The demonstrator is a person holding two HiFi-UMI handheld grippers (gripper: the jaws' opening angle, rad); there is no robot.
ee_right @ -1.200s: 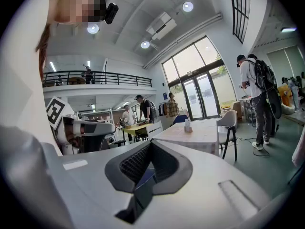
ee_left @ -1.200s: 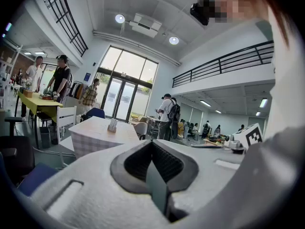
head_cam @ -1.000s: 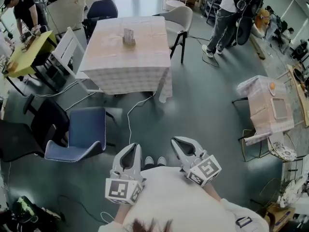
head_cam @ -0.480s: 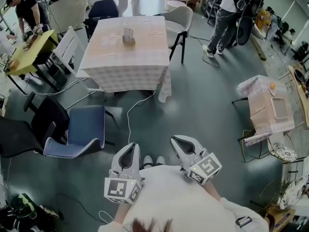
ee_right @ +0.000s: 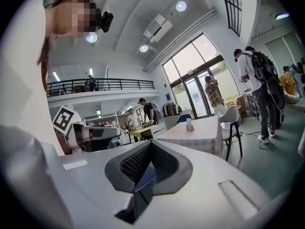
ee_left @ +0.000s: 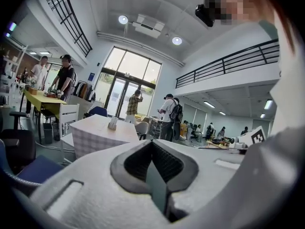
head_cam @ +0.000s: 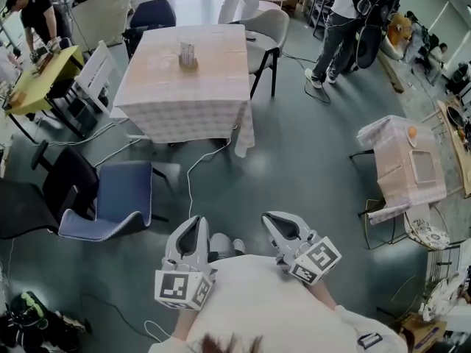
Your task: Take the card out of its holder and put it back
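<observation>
The card holder (head_cam: 188,54) is a small clear stand with cards in it, set near the far end of a table with a checked cloth (head_cam: 184,101), far ahead of me. It also shows as a small upright shape in the left gripper view (ee_left: 113,123) and in the right gripper view (ee_right: 189,124). My left gripper (head_cam: 193,223) and right gripper (head_cam: 274,218) are held close to my body, pointing at the table. In both gripper views the jaws meet at the tips, left gripper (ee_left: 151,142) and right gripper (ee_right: 150,143), with nothing between them.
A blue chair (head_cam: 110,201) stands left of my path, with a dark chair (head_cam: 29,208) beyond it. A cable (head_cam: 193,169) trails over the floor from the table. A grey chair (head_cam: 265,31), a white chair (head_cam: 99,76), a yellow table (head_cam: 33,79), a small clothed table (head_cam: 408,164) and several people surround it.
The floor and furniture have slid toward me and leftward as I walk forward. Both grippers keep their place at my body, still shut. A person has come into view behind the table.
</observation>
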